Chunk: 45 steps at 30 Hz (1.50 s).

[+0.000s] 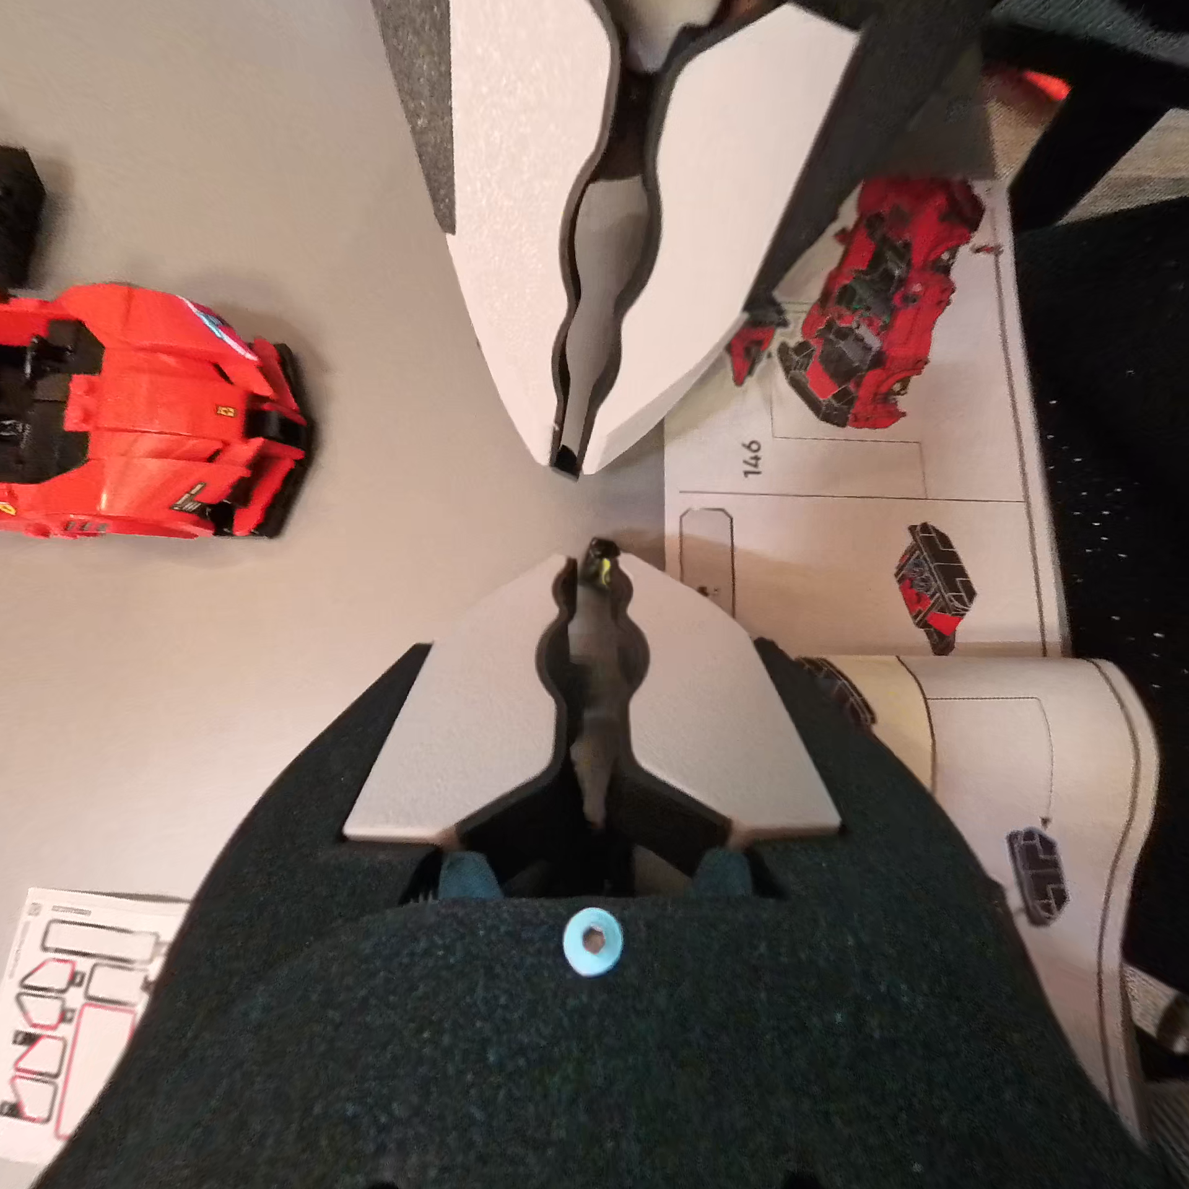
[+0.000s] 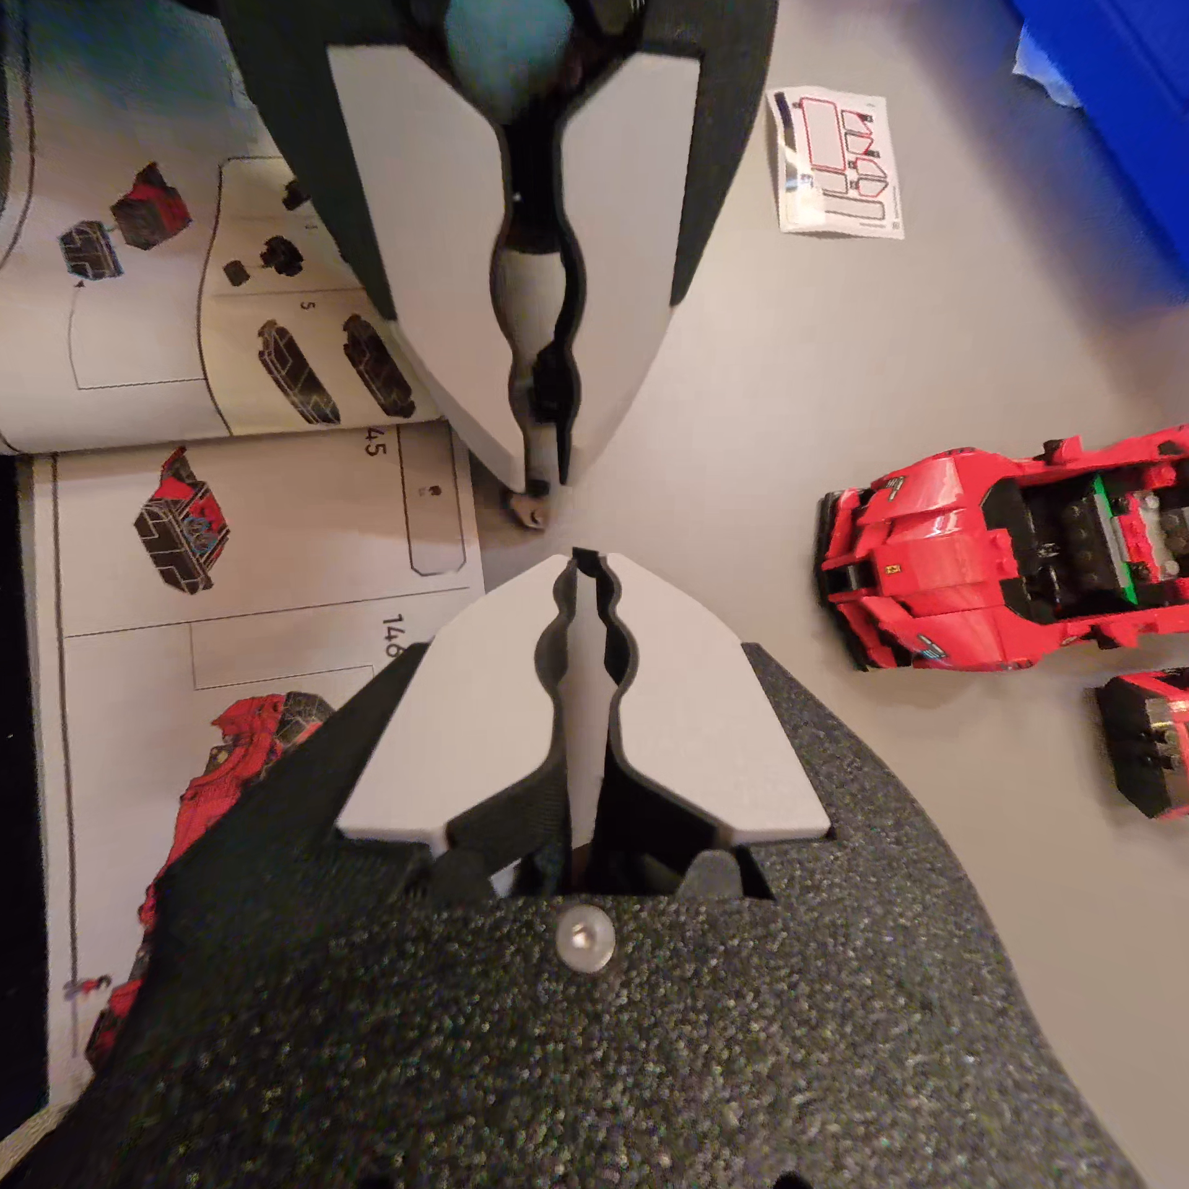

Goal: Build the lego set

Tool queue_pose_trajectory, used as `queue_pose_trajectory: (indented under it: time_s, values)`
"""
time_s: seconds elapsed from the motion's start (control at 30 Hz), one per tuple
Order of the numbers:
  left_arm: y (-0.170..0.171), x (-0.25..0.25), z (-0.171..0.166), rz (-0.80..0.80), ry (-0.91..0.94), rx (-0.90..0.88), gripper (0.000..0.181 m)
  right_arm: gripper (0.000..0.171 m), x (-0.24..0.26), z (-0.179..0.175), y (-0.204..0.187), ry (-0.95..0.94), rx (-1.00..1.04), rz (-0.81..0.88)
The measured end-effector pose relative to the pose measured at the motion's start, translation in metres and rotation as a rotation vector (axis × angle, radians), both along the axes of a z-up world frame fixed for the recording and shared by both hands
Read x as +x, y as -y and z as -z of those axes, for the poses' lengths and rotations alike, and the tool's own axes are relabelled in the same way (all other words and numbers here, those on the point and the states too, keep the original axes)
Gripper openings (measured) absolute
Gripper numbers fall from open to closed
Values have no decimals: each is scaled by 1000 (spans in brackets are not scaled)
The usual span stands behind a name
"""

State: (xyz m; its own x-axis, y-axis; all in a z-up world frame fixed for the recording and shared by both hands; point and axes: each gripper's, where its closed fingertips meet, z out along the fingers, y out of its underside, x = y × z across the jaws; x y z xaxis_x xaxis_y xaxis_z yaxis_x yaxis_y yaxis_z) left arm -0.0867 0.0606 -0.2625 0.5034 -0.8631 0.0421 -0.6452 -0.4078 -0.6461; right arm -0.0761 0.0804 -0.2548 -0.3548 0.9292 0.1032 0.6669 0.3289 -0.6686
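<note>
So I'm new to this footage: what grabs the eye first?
Two grippers meet tip to tip mid-frame, left gripper pinching a tiny dark piece, right gripper closed on a small black part. A red car sits beside them on the table, an open manual on the other side.

Soft, warm indoor light, wide-angle views, mild blur.

Even light leaves only faint shadows on the grey table point(image 1: 193, 643) beyond both pairs of jaws. Fisheye bending curves the instruction booklet point(image 2: 244, 534) left of the right jaws. The red Lego car point(image 1: 148, 412), left of the left jaws, looks soft, and the frame corners smear.
</note>
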Motion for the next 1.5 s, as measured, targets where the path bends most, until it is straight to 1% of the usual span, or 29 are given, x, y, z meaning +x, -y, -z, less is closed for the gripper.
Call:
queue_pose_trajectory:
  time_s: [0.1,0.27,0.43,0.53,0.6,0.67,0.87,1.0,1.37,1.5]
  values:
    - [0,-7,-12,-6,22,23,11,6,-2,3,-3,15,-17,5]
    - [1,-43,-31,-118,34,68,10,6,-6,10,9,43,-46,-29]
    - [13,-79,-26,-245,-5,70,9,6,-5,12,25,88,-78,-71]
    - [24,-77,-17,-245,25,41,12,6,-11,14,31,79,-65,-82]
    - [28,-75,-9,-238,15,30,17,6,-15,16,33,80,-61,-88]
    - [29,-73,-2,-238,9,19,26,6,-19,16,33,75,-59,-75]
    - [24,-66,4,-229,26,17,31,6,-31,17,26,45,-64,-9]
    - [22,-65,5,-224,40,20,31,6,-36,17,22,37,-65,0]
    - [20,-56,11,-197,58,17,26,6,-41,16,23,27,-62,-91]
    - [19,-54,10,-202,62,19,25,6,-41,10,20,0,-65,-92]
